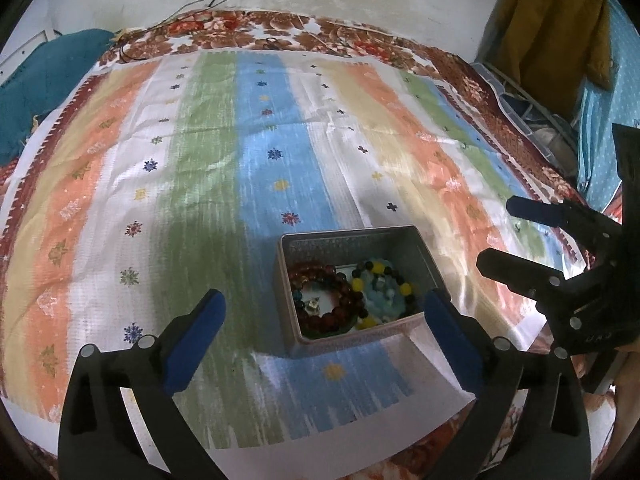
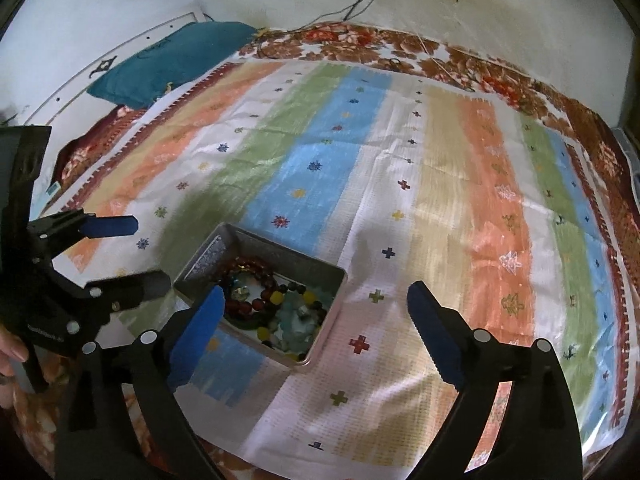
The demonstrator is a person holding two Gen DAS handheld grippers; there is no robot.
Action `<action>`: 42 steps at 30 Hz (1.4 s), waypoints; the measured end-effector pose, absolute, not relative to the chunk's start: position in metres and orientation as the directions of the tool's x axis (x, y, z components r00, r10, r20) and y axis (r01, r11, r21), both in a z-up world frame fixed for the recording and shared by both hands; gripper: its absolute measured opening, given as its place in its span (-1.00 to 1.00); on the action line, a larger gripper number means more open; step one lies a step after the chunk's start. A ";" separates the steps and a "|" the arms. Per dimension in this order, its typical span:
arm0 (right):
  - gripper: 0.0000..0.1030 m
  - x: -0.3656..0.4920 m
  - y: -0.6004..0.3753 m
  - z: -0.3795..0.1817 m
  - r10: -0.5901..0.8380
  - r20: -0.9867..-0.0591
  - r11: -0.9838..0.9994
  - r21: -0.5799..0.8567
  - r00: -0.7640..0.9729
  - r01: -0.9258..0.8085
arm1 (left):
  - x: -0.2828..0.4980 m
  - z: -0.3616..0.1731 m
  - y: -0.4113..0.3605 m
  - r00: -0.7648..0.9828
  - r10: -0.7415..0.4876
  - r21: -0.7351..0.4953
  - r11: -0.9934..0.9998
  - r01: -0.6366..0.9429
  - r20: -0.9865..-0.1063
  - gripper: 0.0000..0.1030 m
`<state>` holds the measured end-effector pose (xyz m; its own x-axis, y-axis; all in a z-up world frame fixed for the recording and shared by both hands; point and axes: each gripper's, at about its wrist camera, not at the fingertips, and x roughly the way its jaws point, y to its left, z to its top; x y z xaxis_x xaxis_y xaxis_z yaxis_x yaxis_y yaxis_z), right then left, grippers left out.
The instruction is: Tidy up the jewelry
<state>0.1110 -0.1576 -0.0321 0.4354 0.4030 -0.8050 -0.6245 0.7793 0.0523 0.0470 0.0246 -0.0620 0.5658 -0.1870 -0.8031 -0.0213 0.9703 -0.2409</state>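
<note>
The metal tin (image 1: pixel 352 288) sits open-topped on the striped cloth (image 1: pixel 256 140) spread over the bed, near the cloth's front edge, between the two tools. Inside it lie a dark red bead bracelet (image 1: pixel 332 300) on the left and a bracelet of yellow, black and pale blue beads (image 1: pixel 380 292) on the right, the two touching and partly overlapping; a small shiny charm shows inside the red loop. Gathered like this in one container, the jewelry looks already collected, so the job is probably near its end, or about to start by lifting pieces out; the pictures alone do not settle which.

The tin is rectangular. In the left wrist view its long axis runs away from the camera, slightly skewed to the right; in the right wrist view it lies diagonally, a corner pointing toward the camera.

The left hand-held gripper (image 1: pixel 324 312) hovers just in front of the tin, fingers spread wide and holding nothing. The right hand-held gripper (image 2: pixel 316 312) is likewise released and empty, its left finger overlapping the tin's near corner in view.
</note>
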 end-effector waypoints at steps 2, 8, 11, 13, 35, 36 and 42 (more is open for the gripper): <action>0.87 0.110 -0.155 -0.033 0.395 -0.809 0.776 0.039 0.436 -0.630 | 0.045 -0.060 0.023 0.566 -0.172 -0.223 0.974 -0.023 -0.806 0.89; 0.87 0.112 -0.157 -0.036 0.399 -0.820 0.779 0.068 0.409 -0.624 | 0.042 -0.055 0.011 0.580 -0.112 -0.134 0.991 0.004 -0.807 0.89; 0.87 0.113 -0.162 -0.036 0.425 -0.817 0.778 0.109 0.390 -0.619 | 0.040 -0.051 0.011 0.600 -0.097 -0.117 0.993 0.005 -0.794 0.89; 0.87 0.114 -0.165 -0.036 0.440 -0.813 0.777 0.131 0.381 -0.616 | 0.039 -0.050 0.012 0.608 -0.096 -0.118 0.993 0.004 -0.788 0.89; 0.87 0.109 -0.180 -0.024 0.469 -0.773 0.785 0.144 0.427 -0.602 | 0.027 -0.035 0.008 0.680 -0.086 -0.101 0.995 0.017 -0.728 0.89; 0.87 0.110 -0.180 -0.024 0.470 -0.773 0.785 0.145 0.426 -0.603 | 0.027 -0.035 0.007 0.681 -0.088 -0.100 0.995 0.022 -0.727 0.89; 0.87 0.110 -0.177 -0.025 0.484 -0.776 0.771 0.158 0.405 -0.617 | 0.027 -0.034 0.003 0.679 -0.103 -0.100 0.994 0.044 -0.727 0.89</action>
